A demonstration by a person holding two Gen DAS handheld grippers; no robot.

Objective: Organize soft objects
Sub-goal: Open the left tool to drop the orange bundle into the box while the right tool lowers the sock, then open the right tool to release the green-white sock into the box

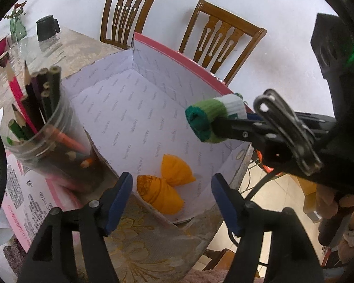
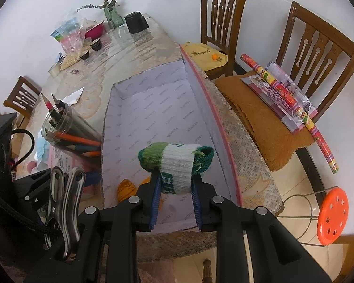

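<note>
— Gripping what, exactly, over the table's near edge?

— A rolled sock (image 2: 175, 165), green and white. The right gripper (image 2: 175, 200) has its blue pads (image 2: 154, 202) pressed in on both sides of the roll, carrying it above the open box (image 1: 139, 108), likely so it can drop straight in.

— And the left gripper (image 1: 172, 202)?

— Spread wide with nothing between its fingers, low at the box's near wall. It appears to be waiting, or steadying its aim at the orange bundle (image 1: 167, 188).

— Where does that bundle lie?

— On the box floor, in the near corner, below and a little left of the hanging sock. Judging by that, sorting has begun and the sock goes next.

— Beside the box?

— A clear jar of pencils (image 1: 44, 122) stands just left of it, on a pink printed sheet (image 1: 23, 188); nothing soft there.

— Farther off?

— Across the table, a black mug (image 2: 136, 22) and a green vase (image 2: 113, 16), with wooden chairs (image 2: 220, 11) against the wall.
</note>
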